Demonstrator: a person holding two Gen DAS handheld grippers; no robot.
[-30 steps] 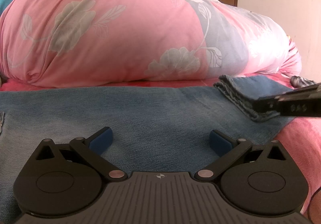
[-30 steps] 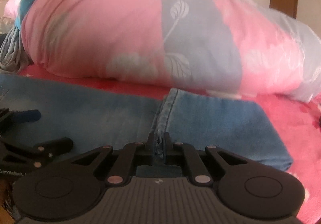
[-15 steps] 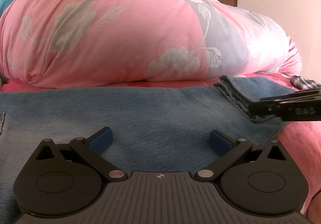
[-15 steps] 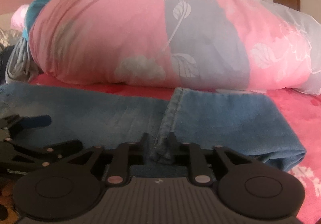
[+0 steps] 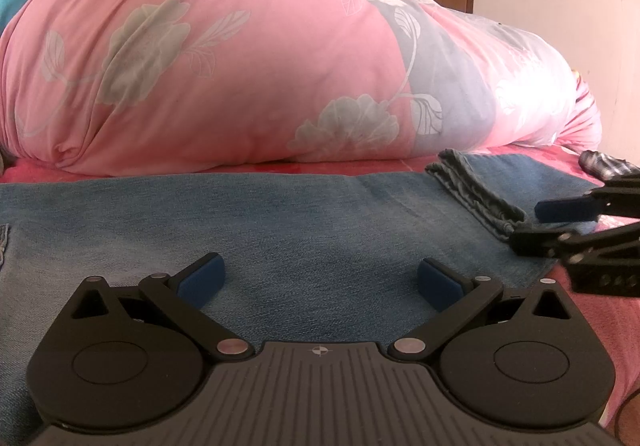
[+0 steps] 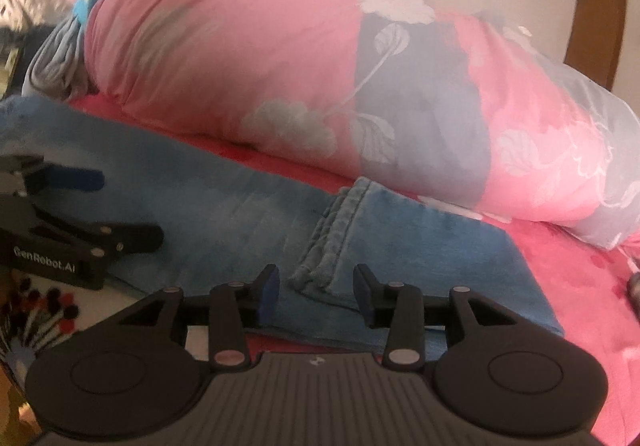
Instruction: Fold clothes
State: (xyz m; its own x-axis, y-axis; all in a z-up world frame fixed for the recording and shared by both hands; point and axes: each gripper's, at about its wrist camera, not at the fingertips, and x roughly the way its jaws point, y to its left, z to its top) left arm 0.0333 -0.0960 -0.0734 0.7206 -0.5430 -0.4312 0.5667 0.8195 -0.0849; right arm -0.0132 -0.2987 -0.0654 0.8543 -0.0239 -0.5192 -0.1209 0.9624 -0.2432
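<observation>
Jeans (image 6: 224, 206): heavy, limp denim; we grip the hem. Left tongs (image 5: 320, 278) open, empty; right tongs (image 6: 316, 292) just opening, hem between, unpressed.

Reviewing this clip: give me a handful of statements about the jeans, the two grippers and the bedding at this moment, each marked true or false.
1. The right gripper is clamped shut on the hem. False: its jaws have just been opening and stand apart, with the hem lying between them, untouched by the pads.
2. The left gripper is open over the jeans. True.
3. One leg end of the jeans is folded back over the rest. True.
4. A green blanket lies behind the jeans. False: it is a pink floral quilt.
5. The left gripper holds a shirt. False: nothing is between its jaws.
</observation>
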